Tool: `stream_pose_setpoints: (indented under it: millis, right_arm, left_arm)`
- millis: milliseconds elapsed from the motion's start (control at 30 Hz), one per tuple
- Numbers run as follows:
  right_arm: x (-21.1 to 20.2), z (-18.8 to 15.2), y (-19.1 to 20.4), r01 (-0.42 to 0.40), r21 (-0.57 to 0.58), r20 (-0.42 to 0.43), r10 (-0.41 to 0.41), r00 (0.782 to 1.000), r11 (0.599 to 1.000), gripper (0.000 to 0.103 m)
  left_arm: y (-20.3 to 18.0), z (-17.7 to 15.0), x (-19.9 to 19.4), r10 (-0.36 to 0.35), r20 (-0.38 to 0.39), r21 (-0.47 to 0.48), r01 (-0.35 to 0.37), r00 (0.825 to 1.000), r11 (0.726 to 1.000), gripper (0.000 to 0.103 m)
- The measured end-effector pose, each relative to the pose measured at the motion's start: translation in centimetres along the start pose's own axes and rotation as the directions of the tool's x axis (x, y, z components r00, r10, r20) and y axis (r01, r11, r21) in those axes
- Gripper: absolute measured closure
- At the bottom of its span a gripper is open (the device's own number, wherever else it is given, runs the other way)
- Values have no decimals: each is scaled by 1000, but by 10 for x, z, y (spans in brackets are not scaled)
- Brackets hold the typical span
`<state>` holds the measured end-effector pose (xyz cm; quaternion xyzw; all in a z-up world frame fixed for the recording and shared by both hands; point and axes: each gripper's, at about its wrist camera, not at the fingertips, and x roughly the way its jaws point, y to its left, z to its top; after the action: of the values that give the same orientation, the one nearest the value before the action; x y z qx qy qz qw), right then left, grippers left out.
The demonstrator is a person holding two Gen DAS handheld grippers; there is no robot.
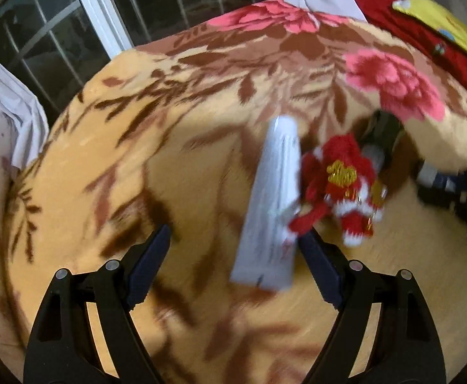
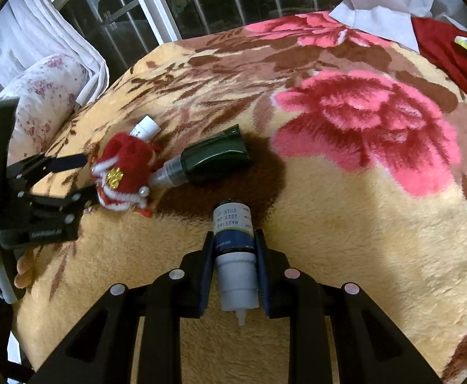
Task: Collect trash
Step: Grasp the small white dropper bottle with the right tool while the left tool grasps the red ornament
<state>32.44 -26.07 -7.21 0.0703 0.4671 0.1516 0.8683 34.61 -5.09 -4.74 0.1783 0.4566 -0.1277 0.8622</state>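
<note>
The right gripper [image 2: 233, 240] is closed on a small dropper bottle [image 2: 233, 249], its jaws pressed against the dark blue label band, the white cap and nozzle directed back toward the camera. The left gripper [image 1: 235, 240] is held wide open with nothing clamped; a white tube [image 1: 273, 198] lies on the floral blanket [image 1: 169, 128] between its fingers, nearer the right one, apparently untouched. Just beside the tube a red knitted ornament [image 1: 336, 185] with white trim and a gold emblem is located. In the right wrist view, a dark green bottle [image 2: 214, 160] with a clear cap is seen lying on its side next to the ornament
</note>
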Motion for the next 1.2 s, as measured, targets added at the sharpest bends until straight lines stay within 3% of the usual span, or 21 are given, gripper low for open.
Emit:
stream_pose_setpoints:
  millis: [167,267,333,433,500,533,567,633,733,1000,1200]
  right_arm:
    - [0,0,-1,-1,-1,1,1,1000,1000,79]
    - [0,0,0,-4,2,1,4,1000,1000,79]
    - [0,0,0,0,-1,1,0,1000,1000,79]
    - [0,0,-1,-6,4,1,6,1000,1000,79]
    - [0,0,-1,-5,2,1,5,1000,1000,79]
    - [0,0,-1,-5,3,1,5,1000,1000,79]
    - [0,0,-1,-6,3,1,6,1000,1000,79]
    - [0,0,-1,-7,4,1,7,1000,1000,79]
    - [-1,0,-2,-10,6,2,10,1000,1000,79]
    - [-16,2,1,2,9,50,-2,999,1000,79]
    - [-66,-19,25,-27,-33,105,30,994,999,79]
  left_arm:
    - [7,-12,-6,-10,12,-7,10,1000,1000,23]
    - [-1,-4,-27,-126,85,-52,130,988,990,23]
    - [-18,5,-37,-160,116,-58,168,980,984,23]
    - [-38,21,-32,-184,125,-104,197,975,975,23]
    - [-48,31,-19,-152,111,-146,167,982,975,25]
    - [-51,35,-7,-155,90,-171,169,984,971,47]
    - [-53,36,1,-157,63,-190,166,986,968,63]
    - [-50,37,10,-170,61,-227,180,983,957,73]
    - [-43,34,3,-179,73,-237,191,981,953,77]
    - [-28,-23,-96,-197,216,-284,254,956,925,77]
    - [-46,-82,-169,-133,291,-263,213,947,941,77]
